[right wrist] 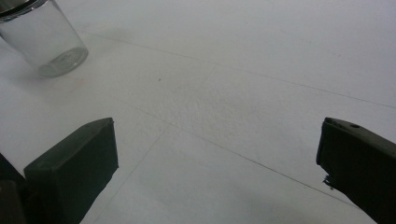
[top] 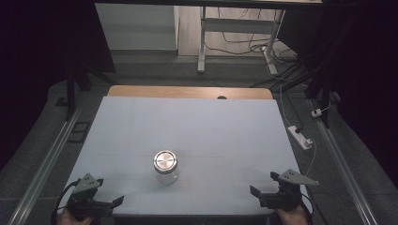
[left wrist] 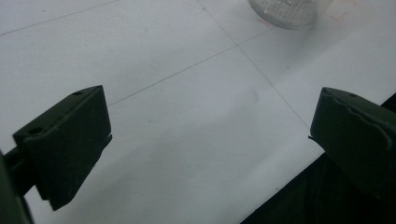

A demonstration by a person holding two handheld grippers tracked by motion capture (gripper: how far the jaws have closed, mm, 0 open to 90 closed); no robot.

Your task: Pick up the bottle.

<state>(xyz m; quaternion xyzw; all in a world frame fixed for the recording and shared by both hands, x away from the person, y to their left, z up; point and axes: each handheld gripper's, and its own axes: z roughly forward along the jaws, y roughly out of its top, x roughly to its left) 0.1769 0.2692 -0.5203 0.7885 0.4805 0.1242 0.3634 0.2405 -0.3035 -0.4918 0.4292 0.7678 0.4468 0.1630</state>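
White-covered worktop (top: 187,126), dim room with cables on grey floor (top: 244,70): one lidded glass jar (top: 166,167) is flanked by left gripper (top: 110,202) and right gripper (top: 264,186), fingers spread, nothing held.

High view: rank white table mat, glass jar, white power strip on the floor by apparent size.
1. White table mat, by far the largest.
2. Glass jar.
3. White power strip, slightly smaller than the jar; it lies lower and farther off, so that ranking is unsure.
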